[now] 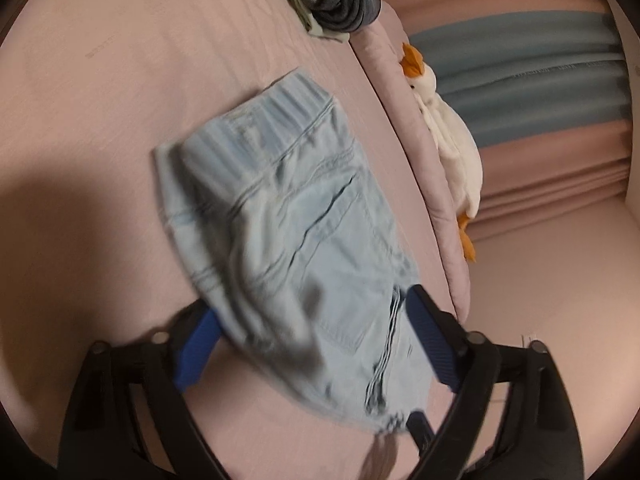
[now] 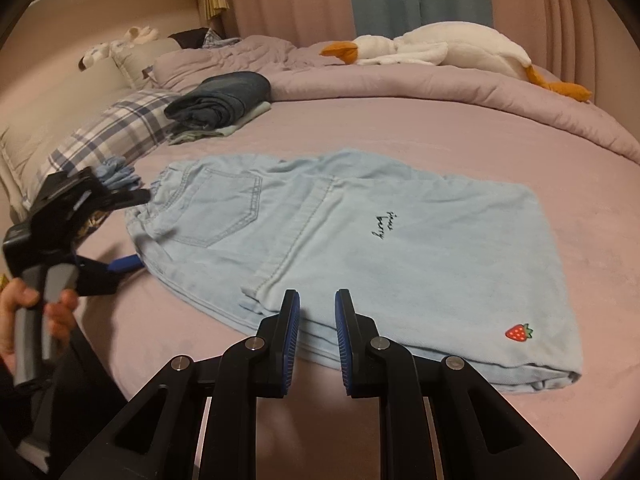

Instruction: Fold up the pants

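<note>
The left tool (image 1: pixel 312 320) stands wide apart astride the waistband end of the light blue jeans (image 2: pixel 352 248), folded flat on the pink bed (image 2: pixel 400 128). The right tool (image 2: pixel 317 312) hovers nearly together at the near folded edge, gripping nothing. The left wrist view is motion-blurred, and whether the left pads touch the denim is unclear.
</note>
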`<state>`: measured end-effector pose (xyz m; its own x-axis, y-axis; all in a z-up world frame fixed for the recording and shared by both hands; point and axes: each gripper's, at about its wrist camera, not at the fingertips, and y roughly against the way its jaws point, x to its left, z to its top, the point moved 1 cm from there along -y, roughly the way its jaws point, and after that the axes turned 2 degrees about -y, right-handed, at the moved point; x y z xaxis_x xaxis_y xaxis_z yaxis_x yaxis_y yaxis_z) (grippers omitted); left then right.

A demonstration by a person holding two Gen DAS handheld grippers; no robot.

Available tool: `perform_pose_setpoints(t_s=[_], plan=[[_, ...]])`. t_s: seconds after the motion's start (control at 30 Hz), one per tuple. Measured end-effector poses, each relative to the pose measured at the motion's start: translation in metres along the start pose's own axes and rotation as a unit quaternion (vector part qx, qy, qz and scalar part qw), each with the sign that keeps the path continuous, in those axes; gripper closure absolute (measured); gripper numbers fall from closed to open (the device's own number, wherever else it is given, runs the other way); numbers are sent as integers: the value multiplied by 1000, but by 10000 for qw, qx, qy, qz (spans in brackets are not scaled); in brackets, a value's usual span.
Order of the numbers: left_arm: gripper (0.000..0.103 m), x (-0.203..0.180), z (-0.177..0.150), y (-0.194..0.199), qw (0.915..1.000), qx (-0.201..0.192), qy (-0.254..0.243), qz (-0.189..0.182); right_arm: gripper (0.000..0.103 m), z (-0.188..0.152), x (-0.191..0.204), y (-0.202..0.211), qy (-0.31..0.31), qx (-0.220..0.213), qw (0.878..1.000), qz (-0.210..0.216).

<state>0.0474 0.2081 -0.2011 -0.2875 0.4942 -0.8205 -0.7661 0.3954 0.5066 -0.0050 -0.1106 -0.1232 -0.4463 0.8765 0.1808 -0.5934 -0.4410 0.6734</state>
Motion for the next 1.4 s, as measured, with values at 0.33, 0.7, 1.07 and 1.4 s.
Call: perform_pose_setpoints(t_s=[0.33,0.7,1.07,1.4], plan=[[8,-19,-1,-21,9971,-119,-618,439,86,3,-2,-5,-144,89,9998,-41],[9,-20,1,-27,9964,-71,-745,390,86,7,10,-19,-98,276,9996,-63],[11,-21,2,-29,9950,-33,-886,451,86,13,16,-22,-84,242,9997,-15],[36,-15,5,-30,9948,50,-852,560,86,22,22,-30,-103,239,9996,62]])
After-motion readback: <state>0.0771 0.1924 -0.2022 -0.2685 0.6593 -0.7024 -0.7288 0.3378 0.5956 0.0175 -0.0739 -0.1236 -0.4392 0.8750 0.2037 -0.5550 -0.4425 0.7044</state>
